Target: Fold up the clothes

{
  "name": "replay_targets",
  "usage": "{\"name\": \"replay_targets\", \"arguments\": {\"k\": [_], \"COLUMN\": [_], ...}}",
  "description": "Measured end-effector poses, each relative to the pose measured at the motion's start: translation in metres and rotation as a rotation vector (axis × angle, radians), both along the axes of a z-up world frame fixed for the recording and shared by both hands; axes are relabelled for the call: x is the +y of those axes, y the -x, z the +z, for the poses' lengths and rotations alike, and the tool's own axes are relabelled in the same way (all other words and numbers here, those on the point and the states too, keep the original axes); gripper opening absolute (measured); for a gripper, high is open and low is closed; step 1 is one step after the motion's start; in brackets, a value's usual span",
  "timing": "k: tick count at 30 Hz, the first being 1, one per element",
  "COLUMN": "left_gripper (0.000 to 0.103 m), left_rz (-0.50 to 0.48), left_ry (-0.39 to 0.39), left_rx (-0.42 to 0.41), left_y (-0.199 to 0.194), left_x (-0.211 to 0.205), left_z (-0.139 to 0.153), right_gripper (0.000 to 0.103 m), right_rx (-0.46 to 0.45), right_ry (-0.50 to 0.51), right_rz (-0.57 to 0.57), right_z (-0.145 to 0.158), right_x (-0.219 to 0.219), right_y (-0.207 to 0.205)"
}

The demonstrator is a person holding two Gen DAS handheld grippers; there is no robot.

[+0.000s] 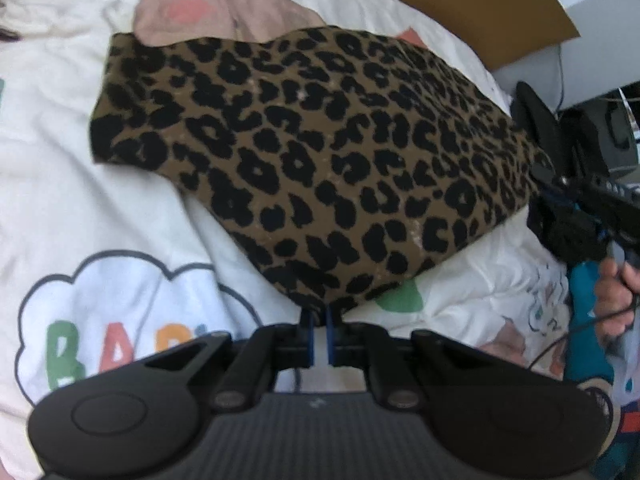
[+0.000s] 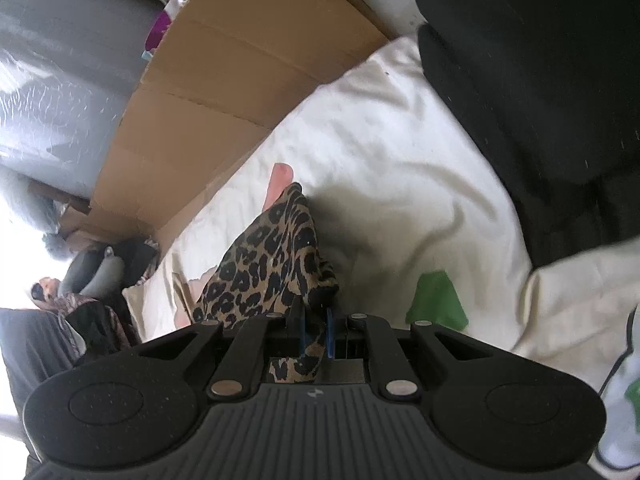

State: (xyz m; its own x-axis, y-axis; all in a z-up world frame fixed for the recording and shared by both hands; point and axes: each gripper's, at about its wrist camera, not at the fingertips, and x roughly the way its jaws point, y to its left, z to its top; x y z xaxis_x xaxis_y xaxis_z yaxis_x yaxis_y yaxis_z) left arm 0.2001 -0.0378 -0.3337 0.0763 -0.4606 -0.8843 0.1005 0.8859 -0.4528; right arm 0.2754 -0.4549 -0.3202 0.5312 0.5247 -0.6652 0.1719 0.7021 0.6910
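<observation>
While both grippers pinch corners of the leopard garment [image 1: 312, 160], left gripper [image 1: 321, 320] near, right gripper [image 2: 316, 320] right, folding looks barely begun; pink garment [image 1: 224, 12] waits far.

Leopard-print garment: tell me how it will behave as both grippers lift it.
The leopard-print garment likely hangs floppy: it sags between the left gripper and right gripper. Probably light, since pinched edges alone carry it. It may slide easily over the white bedding.

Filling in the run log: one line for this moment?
step: fold | left hand-held gripper: shut on leopard cloth | right hand-held gripper: shut on leopard cloth | surface: white bedding
</observation>
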Motion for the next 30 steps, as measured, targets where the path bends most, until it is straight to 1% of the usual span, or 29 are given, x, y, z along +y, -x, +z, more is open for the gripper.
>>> {"name": "replay_targets", "arguments": {"k": [2,6,11,16,24,28,30], "left_gripper": [0.005,0.005,0.005,0.005,0.005,0.006,0.009], "left_rz": [-0.012,-0.069,-0.087,-0.097,-0.124,-0.130,-0.132], "left_ry": [0.018,0.025,0.036,0.052,0.070,0.066,0.049], "left_rx": [0.012,0.013,0.023,0.034,0.017,0.040,0.049], "left_y": [0.000,0.003,0.002,0.003,0.007,0.008,0.008], "left_x": [-0.006,-0.027,-0.046,-0.057,-0.080,-0.086,-0.087], "left_z": [0.001,0.005,0.005,0.006,0.008,-0.004,-0.009], "right_gripper": [0.008,0.008,0.008,0.008,0.008,0.008,0.009], "right_rx": [-0.011,-0.032,-0.058,-0.085,-0.120,-0.107,-0.091], "right_ry": [0.012,0.034,0.061,0.090,0.114,0.130,0.129], "right_rz": [-0.006,-0.025,-0.021,-0.013,-0.011,-0.007,-0.012], "right_z": [0.002,0.007,0.016,0.024,0.037,0.029,0.019], "right_x": [-0.001,-0.004,-0.005,-0.003,-0.003,-0.003,-0.004], "right_y": [-0.005,-0.013,-0.025,-0.037,-0.050,-0.058,-0.062]}}
